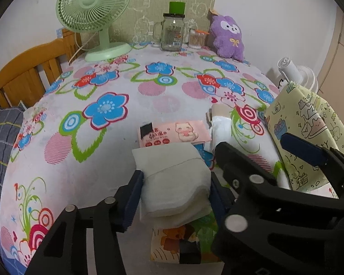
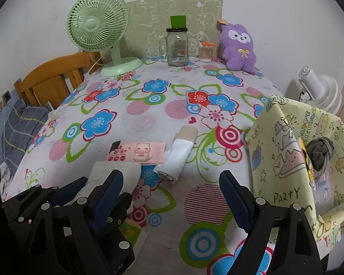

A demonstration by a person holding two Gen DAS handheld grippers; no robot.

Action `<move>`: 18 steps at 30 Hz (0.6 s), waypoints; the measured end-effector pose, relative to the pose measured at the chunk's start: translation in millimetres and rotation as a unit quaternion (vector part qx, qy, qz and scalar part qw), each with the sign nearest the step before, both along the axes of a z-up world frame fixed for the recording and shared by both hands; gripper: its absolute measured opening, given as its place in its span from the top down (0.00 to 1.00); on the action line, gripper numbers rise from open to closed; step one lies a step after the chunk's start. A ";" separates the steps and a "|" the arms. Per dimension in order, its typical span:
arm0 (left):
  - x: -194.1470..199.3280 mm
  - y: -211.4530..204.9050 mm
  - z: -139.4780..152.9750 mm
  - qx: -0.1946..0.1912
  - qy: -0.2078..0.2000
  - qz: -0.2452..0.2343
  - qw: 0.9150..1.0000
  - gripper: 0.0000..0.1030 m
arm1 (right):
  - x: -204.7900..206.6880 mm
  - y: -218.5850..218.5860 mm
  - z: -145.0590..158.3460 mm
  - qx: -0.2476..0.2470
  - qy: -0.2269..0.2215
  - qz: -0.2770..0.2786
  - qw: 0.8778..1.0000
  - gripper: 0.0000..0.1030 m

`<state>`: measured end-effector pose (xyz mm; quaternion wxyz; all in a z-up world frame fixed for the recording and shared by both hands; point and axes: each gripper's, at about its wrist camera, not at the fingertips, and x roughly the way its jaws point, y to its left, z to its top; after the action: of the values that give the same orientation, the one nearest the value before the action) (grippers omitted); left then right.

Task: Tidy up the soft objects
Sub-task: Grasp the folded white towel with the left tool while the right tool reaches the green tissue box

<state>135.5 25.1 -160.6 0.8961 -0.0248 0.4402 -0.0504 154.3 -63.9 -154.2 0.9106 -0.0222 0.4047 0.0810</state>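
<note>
Left gripper (image 1: 175, 197) is clamped on a stack of white tissues (image 1: 174, 178), both pads pressing its sides, the stack sitting atop a printed tissue pack (image 1: 172, 243) on the floral tablecloth (image 1: 91, 160). Right gripper (image 2: 172, 201) hangs with jaws wide, nothing between them, just beside the yellow cartoon bag (image 2: 286, 160). A pink wet-wipes pack (image 2: 137, 152) and a white roll (image 2: 178, 158) lie just beyond.

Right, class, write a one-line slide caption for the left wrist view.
Left gripper fingers squeeze a folded white tissue stack above the flowered tablecloth.
</note>
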 end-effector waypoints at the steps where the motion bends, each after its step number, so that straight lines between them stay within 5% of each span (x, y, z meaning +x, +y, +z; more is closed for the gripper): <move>1: 0.5 0.2 1.0 0.001 -0.002 0.000 1.000 0.49 | 0.9 0.8 0.6 0.001 -0.001 0.002 1.000 0.14; 11: 2.0 2.6 5.7 0.005 -0.011 0.004 1.000 0.70 | 5.5 5.1 0.6 0.008 0.004 0.012 1.000 0.14; 18: -14.9 7.8 12.0 0.021 -0.031 0.010 0.999 0.70 | -6.4 10.1 4.7 0.015 -0.002 0.021 1.000 0.14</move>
<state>120.6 32.9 -148.6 0.9101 -0.0086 0.4129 -0.0333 147.9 -53.8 -149.5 0.9096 -0.0169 0.4012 0.1065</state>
